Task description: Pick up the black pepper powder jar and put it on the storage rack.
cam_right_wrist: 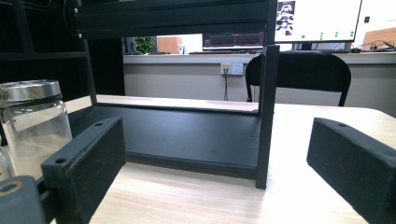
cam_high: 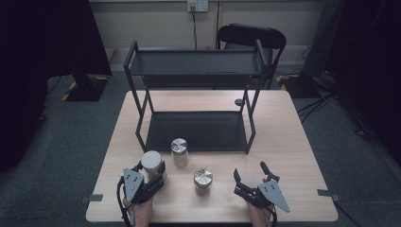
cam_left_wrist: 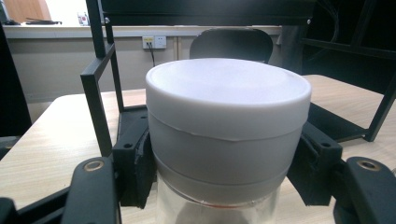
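Both grippers sit at the near edge of the wooden table (cam_high: 302, 142), each in one of the person's hands. On the left, the left gripper (cam_high: 152, 174) is clamped on the white-lidded jar (cam_high: 152, 161); in the left gripper view its two black jaws press against the sides of the jar (cam_left_wrist: 228, 140) just under the broad white lid, with clear glass showing below the pads. That jar stands near the table's front left, just in front of the rack. On the right, the right gripper (cam_high: 249, 174) has its jaws standing wide apart with nothing between them, resting low over bare tabletop; in the right gripper view the two black pads frame open wood and the rack beyond. Between the two grippers, a little farther in, stands a glass jar with a crinkled silver top (cam_high: 203, 178), apart from both. Just beyond it and to the left is a second glass jar with a smooth metal lid (cam_high: 179, 151), close beside the white-lidded jar and right at the front edge of the rack's lower shelf; the right gripper view shows a metal-lidded glass jar (cam_right_wrist: 32, 123) at its left. Farther back stands the black two-shelf rack (cam_high: 196, 130), both shelves bare. Behind the table is a black chair (cam_high: 251, 35), and beyond it a wall socket (cam_high: 197, 5) with a cable hanging down.
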Demonstrator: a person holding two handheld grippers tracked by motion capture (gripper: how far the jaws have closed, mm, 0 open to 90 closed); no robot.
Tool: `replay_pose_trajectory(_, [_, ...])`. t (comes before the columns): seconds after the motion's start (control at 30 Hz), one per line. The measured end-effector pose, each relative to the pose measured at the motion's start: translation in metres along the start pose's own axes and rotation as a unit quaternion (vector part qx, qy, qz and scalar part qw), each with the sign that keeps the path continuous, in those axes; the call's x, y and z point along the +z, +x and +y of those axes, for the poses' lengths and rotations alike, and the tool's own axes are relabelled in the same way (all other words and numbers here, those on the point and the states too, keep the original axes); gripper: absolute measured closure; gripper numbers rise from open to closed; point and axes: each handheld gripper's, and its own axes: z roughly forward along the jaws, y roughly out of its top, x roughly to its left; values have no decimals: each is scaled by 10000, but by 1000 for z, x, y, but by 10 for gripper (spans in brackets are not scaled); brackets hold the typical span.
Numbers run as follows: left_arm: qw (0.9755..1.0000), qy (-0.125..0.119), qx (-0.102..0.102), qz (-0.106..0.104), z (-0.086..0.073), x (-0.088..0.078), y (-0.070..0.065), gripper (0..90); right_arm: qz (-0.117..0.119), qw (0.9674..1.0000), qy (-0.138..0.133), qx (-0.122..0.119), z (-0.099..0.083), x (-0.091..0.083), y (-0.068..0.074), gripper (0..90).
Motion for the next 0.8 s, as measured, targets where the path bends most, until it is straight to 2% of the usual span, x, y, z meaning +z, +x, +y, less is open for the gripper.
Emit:
replay_pose_trajectory(0.17, [10000,5,77,12,6,2,1,342,9,10000,-2,19,0,0,-1,33])
replay_pose_trajectory(0.33, [10000,-15,78,25,9,5,4,341,4,10000,-8,27,0,0,-1,33])
replay_pose_trajectory(0.43, [10000,-41,6,68,10,7,5,341,0,10000,-2,17,0,0,0,33])
replay_pose_trajectory(0.8, [10000,-24,47,84,17,14,7,342,2,10000,-2,30,0,0,-1,33])
